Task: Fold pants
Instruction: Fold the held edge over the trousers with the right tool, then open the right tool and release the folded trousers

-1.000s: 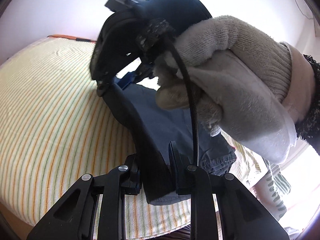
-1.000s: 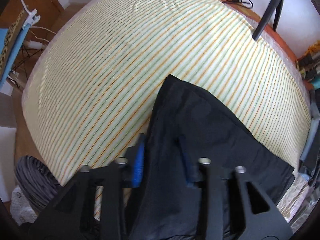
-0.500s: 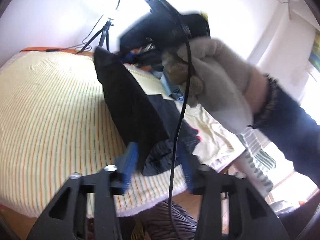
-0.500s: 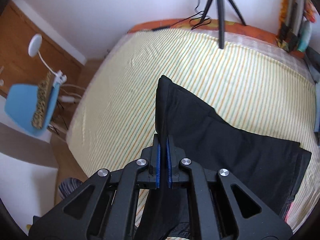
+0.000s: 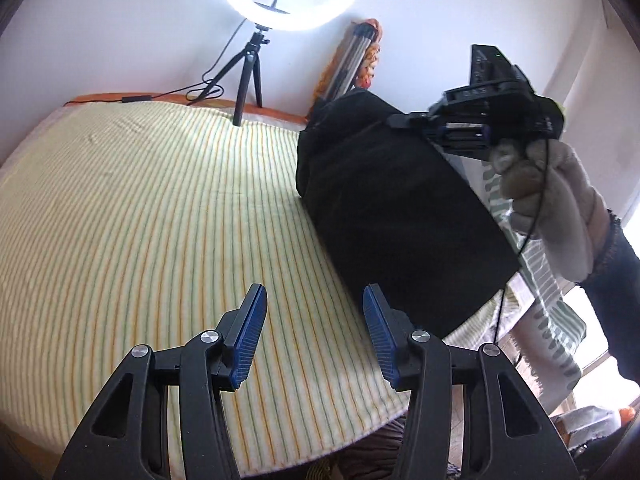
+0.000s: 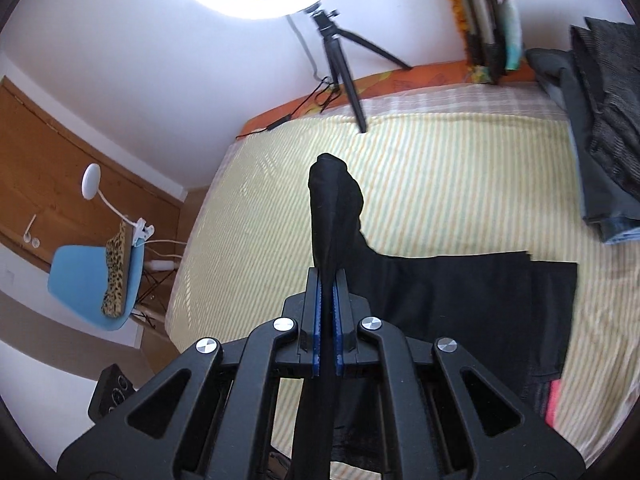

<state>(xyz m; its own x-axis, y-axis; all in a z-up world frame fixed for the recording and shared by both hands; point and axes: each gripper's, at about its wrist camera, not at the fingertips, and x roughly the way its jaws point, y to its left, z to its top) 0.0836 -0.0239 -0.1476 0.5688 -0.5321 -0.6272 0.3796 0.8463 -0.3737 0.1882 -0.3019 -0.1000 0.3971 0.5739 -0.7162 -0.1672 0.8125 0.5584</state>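
The black pants (image 5: pixel 392 208) hang lifted over the right side of the striped bed (image 5: pixel 140 216). My right gripper (image 6: pixel 328 316) is shut on an edge of the pants (image 6: pixel 334 208), which stick up past its fingertips; the rest of the cloth (image 6: pixel 472 300) drapes down to the bed. In the left wrist view the right gripper (image 5: pixel 464 136) shows at upper right, held by a gloved hand (image 5: pixel 548 208). My left gripper (image 5: pixel 312 328) is open and empty, low over the bed, left of the hanging pants.
A ring light on a tripod (image 5: pixel 250 80) stands at the bed's far edge. Folded dark clothes (image 6: pixel 600 140) lie at the bed's far right. A blue chair (image 6: pixel 96 288) stands left of the bed. A striped cloth (image 5: pixel 552 308) hangs off the right edge.
My left gripper has opened, let go of the pants and drawn back left. My right gripper has shut on the pants and lifted them higher off the bed.
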